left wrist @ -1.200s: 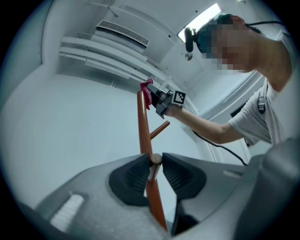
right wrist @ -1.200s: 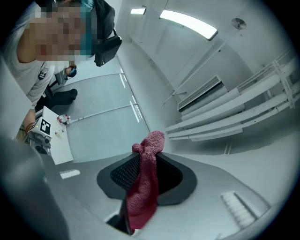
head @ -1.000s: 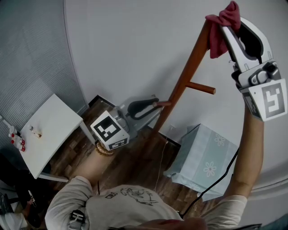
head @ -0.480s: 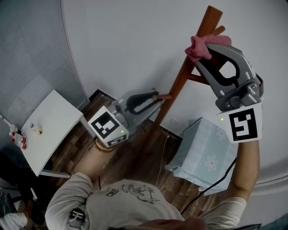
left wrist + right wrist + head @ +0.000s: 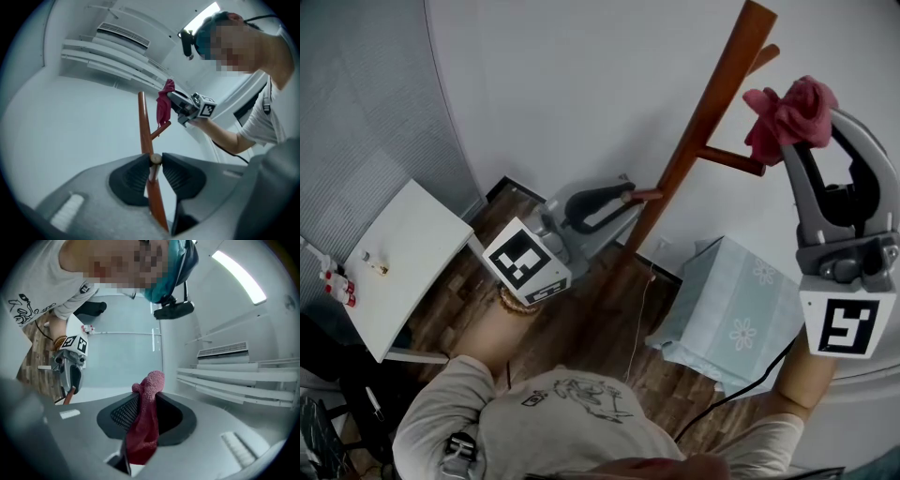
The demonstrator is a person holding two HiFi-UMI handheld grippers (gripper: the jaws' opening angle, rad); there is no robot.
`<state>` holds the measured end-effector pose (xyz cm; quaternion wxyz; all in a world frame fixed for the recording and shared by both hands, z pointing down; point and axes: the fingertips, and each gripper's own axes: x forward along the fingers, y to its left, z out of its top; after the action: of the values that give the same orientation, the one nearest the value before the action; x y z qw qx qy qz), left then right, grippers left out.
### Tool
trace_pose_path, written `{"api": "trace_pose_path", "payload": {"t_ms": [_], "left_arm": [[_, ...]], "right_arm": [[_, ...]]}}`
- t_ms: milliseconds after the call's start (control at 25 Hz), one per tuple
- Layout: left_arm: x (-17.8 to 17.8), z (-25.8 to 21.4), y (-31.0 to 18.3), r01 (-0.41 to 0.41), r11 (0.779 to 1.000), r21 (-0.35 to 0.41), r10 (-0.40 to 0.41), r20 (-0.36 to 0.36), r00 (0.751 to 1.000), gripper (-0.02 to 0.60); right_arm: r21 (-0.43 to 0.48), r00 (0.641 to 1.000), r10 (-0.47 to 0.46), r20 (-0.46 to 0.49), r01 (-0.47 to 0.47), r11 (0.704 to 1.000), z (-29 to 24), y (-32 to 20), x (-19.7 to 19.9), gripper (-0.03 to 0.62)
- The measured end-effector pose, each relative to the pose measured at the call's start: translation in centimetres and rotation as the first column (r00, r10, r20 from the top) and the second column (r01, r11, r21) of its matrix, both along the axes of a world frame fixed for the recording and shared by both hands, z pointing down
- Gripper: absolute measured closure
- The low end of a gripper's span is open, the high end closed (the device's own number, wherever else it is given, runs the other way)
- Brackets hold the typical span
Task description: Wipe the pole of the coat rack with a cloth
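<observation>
Left gripper (image 5: 154, 162) is reaching in low on the coat rack (image 5: 661, 202), jaws set narrow and clamping the rounded end of the lower peg (image 5: 155, 159). The peg is sitting squarely between the ribbed pads, with the brown pole (image 5: 143, 122) rising just behind them. Most likely this grip is there to steady the leaning rack, so that the pole is not swinging away when the other hand presses on it. Right gripper (image 5: 148, 404) is being held high at the end of a raised arm, its jaws pinching the dark pink cloth (image 5: 149, 413). A bunched knob of the cloth is sticking out past the tips, and a longer tail is hanging back toward the gripper's body. That leaves a soft wad at the front to meet the wood. In the head view the cloth is sitting off to the right of the pole with open wall showing between them, just above the tip of the upper peg (image 5: 733, 159). Whether it is brushing that peg cannot be told. Judging from this, the wad is needing to come left onto the shaft before any wiping stroke is possible.
</observation>
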<state>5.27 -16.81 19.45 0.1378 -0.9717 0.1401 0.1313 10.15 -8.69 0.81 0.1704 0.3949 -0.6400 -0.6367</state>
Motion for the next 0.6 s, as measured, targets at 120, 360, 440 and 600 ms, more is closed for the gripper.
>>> {"api": "trace_pose_path", "payload": {"t_ms": [120, 360, 440, 600], "left_arm": [[0.6, 0.3, 0.8, 0.003, 1.000, 0.008, -0.003, 0.006, 1.000, 0.499], [0.7, 0.2, 2.0, 0.018, 1.000, 0.002, -0.018, 0.006, 1.000, 0.499], [0.8, 0.4, 0.4, 0.024, 1.000, -0.010, -0.024, 0.005, 1.000, 0.499], [1.0, -0.1, -2.1, 0.031, 0.999, -0.028, -0.031, -0.003, 1.000, 0.499]], "right_arm": [[0.029, 0.992, -0.069, 0.109, 0.066, 0.997, 0.5, 3.2, 1.3, 0.490], [0.004, 0.966, -0.082, 0.246, 0.083, 0.997, 5.6, 4.5, 1.8, 0.490], [-0.027, 0.957, -0.072, 0.282, 0.083, 0.996, 7.5, 2.2, 1.7, 0.490], [-0.071, 0.955, -0.021, 0.296, 0.044, 0.997, 9.9, -2.4, 1.1, 0.490]]}}
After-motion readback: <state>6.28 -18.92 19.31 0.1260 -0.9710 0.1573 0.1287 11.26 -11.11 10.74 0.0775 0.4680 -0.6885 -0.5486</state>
